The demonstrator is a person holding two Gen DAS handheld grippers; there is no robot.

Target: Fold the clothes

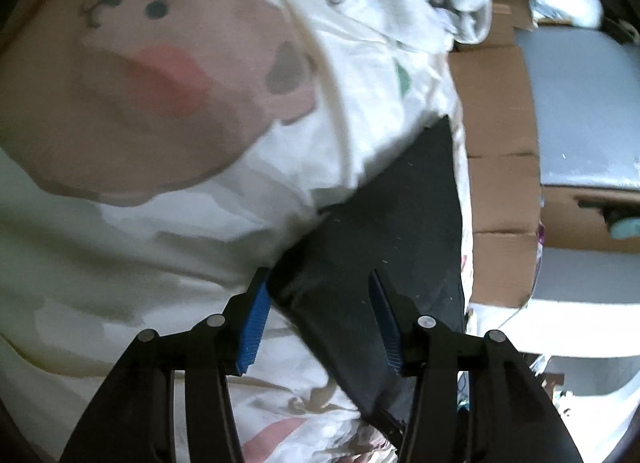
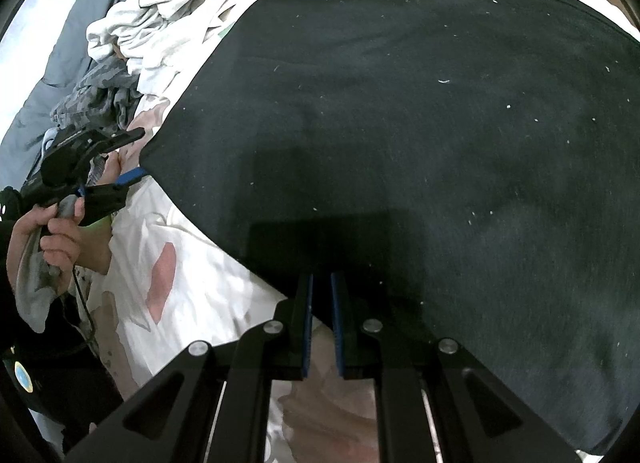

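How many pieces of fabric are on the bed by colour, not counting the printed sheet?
Black: 1, the black garment laid flat, with the left gripper at its corner
White or cream: 1, the crumpled pale garment
Grey patterned: 1, the bunched grey garment
Total: 3

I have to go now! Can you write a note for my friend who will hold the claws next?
Left claw: open, its pads either side of a corner of the black garment, not pressing it.
Right claw: shut at the garment's near edge; whether it grips the cloth is unclear.
The garment lies spread flat on the printed bedsheet. A pile of light clothes waits beyond it.
Done: spreading. Left: every fold.
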